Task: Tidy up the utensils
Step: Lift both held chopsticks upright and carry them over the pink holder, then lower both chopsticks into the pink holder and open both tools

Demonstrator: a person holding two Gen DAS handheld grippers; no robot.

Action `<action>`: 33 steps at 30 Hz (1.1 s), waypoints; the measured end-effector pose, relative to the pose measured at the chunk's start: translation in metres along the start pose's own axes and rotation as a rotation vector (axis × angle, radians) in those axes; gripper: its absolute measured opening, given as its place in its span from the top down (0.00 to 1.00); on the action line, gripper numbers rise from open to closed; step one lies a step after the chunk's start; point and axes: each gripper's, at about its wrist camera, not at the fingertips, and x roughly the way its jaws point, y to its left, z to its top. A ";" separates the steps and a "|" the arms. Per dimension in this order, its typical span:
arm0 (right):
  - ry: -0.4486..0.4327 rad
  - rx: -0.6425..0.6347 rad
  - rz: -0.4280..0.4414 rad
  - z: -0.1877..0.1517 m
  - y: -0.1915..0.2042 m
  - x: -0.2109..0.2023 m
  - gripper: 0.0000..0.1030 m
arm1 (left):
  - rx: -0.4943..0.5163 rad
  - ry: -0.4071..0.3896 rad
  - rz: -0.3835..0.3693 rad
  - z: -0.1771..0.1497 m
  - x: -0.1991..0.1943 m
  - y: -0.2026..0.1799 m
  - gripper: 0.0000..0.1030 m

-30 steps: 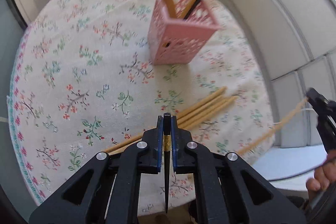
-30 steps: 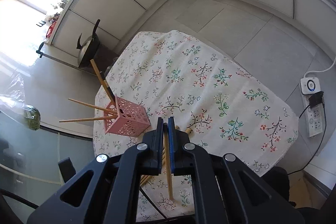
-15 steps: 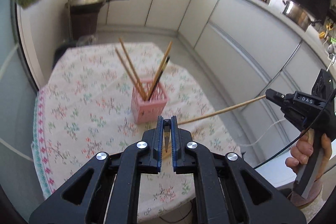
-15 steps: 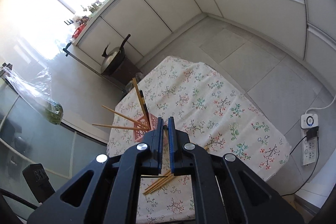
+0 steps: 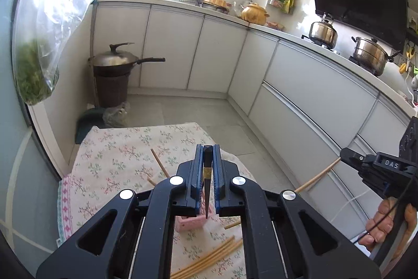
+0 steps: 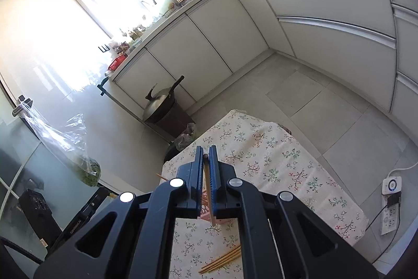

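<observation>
My left gripper (image 5: 207, 148) is shut on a dark chopstick with a gold band (image 5: 207, 175), held high above the table. My right gripper (image 6: 205, 148) is shut on a light wooden chopstick (image 6: 209, 190); in the left wrist view that gripper (image 5: 343, 156) shows at the right with its chopstick (image 5: 317, 177) slanting down. The pink lattice holder (image 5: 189, 222) stands below, mostly hidden behind my fingers, with chopsticks (image 5: 159, 165) sticking out of it. Several loose wooden chopsticks (image 5: 209, 258) lie on the floral tablecloth (image 5: 117, 164); the right wrist view also catches the loose chopsticks (image 6: 222, 262).
White kitchen cabinets (image 5: 300, 85) run along the back and right. A lidded wok (image 5: 115, 60) sits on a dark stand in the corner. A plastic bag of greens (image 5: 34, 75) hangs at left. A power strip (image 6: 390, 203) lies right of the table.
Both grippers have risen well above the table and tilted up, each still gripping its chopstick. The holder has dropped low behind the fingers and the kitchen counters have come into view.
</observation>
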 end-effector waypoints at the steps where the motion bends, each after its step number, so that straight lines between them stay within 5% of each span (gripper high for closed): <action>1: 0.003 0.000 0.003 0.001 0.001 0.005 0.95 | -0.004 -0.001 0.004 0.001 0.005 0.001 0.94; 11: 0.009 -0.005 -0.001 0.008 0.011 0.036 0.95 | -0.037 0.070 0.045 -0.007 0.055 0.022 0.93; 22: -0.026 -0.054 -0.031 0.006 0.034 0.053 0.95 | -0.127 -0.077 0.096 0.005 0.014 0.045 0.54; 33: 0.006 -0.075 -0.082 -0.006 0.038 0.081 0.95 | -0.088 -0.060 0.106 0.001 0.016 0.041 0.53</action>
